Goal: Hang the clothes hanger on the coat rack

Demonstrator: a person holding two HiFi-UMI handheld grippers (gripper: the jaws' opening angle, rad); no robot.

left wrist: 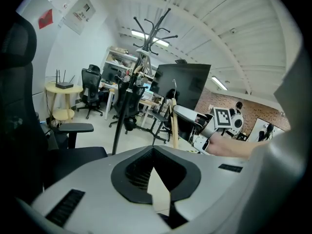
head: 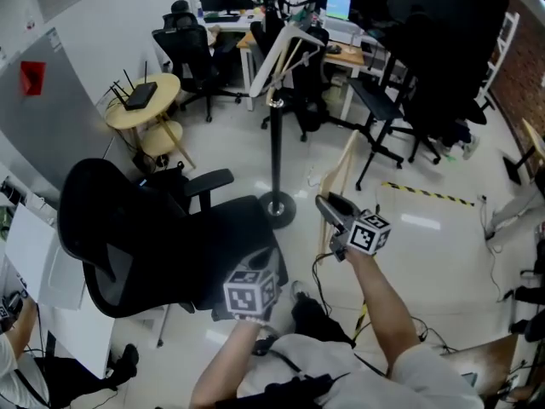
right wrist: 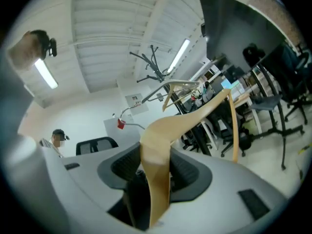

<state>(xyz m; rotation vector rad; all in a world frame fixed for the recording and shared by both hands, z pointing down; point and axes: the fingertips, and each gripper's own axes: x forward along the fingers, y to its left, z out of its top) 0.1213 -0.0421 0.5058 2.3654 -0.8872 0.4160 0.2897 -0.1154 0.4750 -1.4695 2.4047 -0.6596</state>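
Office floor: pale, bare in the middle. Black desk chair sits just in front of the person, on the left.

The coat rack stands beyond it, well apart from both hands. Black pole, round foot, arms up top w/ what looks like a second hanger already on it.

The wooden hanger is the one for this job. It's clamped in the right hand-held gripper, jaws pressing on its shoulder from both sides, the rest sticking up & out toward the rack. It's held in the air, right of the rack's foot in the head view, touching nothing else.

The left hand-held gripper has its jaws a little apart w/ nothing btwn them, low by the chair.

Progress, my read: pick-up is done, so approx the first part is over. Left to do: carry the wooden hanger across to the rack, lift it to arm height, get the hook over a free arm, let go. The hook itself is hard to make out here.
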